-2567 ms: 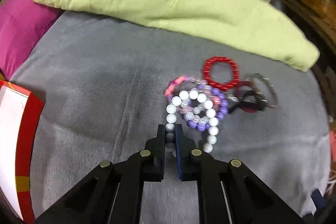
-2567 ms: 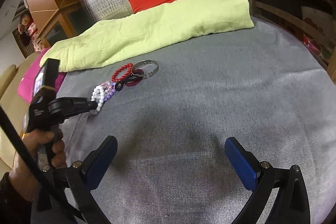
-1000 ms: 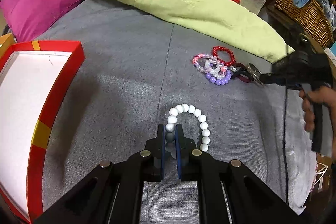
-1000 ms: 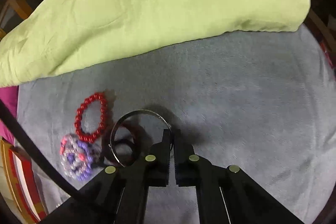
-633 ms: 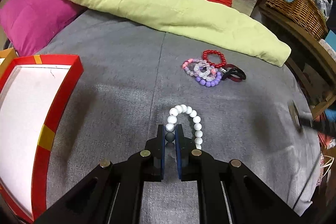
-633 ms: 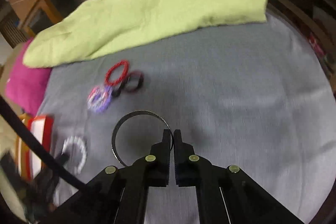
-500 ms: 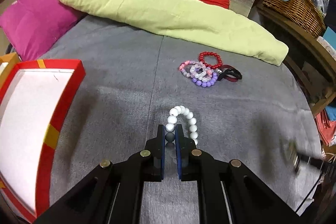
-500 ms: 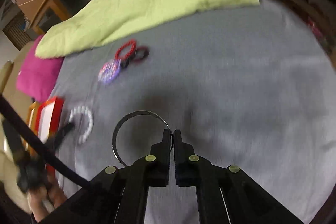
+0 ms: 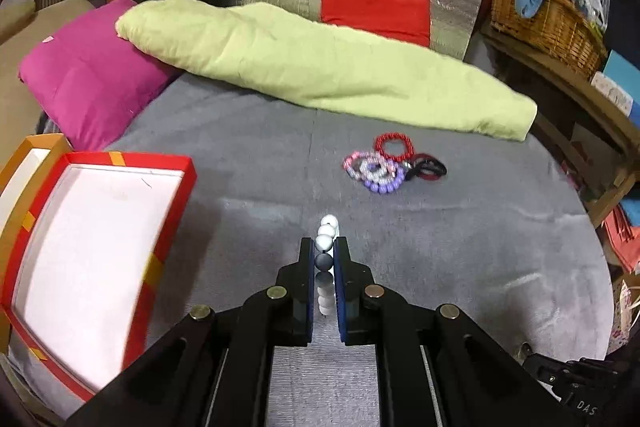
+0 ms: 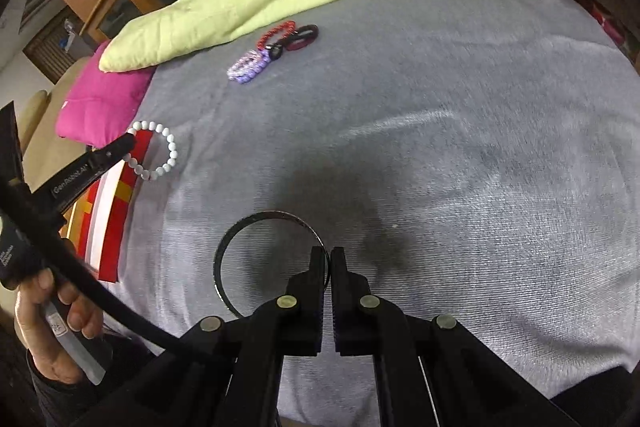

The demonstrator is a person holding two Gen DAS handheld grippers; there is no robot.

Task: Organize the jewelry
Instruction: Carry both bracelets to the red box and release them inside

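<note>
My left gripper is shut on a white bead bracelet and holds it in the air, seen edge-on; the right wrist view shows the bracelet hanging as a loop over the red box's edge. My right gripper is shut on a thin silver bangle held above the grey blanket. A red and white open box lies at the left. The remaining bracelets, purple and pink bead ones, a red bead one and dark bands, lie in a pile farther back.
A long green pillow and a magenta cushion lie along the back of the grey blanket. A wicker basket stands on a shelf at the right. A silver padded panel with a red cushion stands behind.
My left gripper carried the white bracelet from the pile back toward the red box, and it now hangs edge-on. My right gripper closed on the silver bangle, lifted it from the pile and pulled back.
</note>
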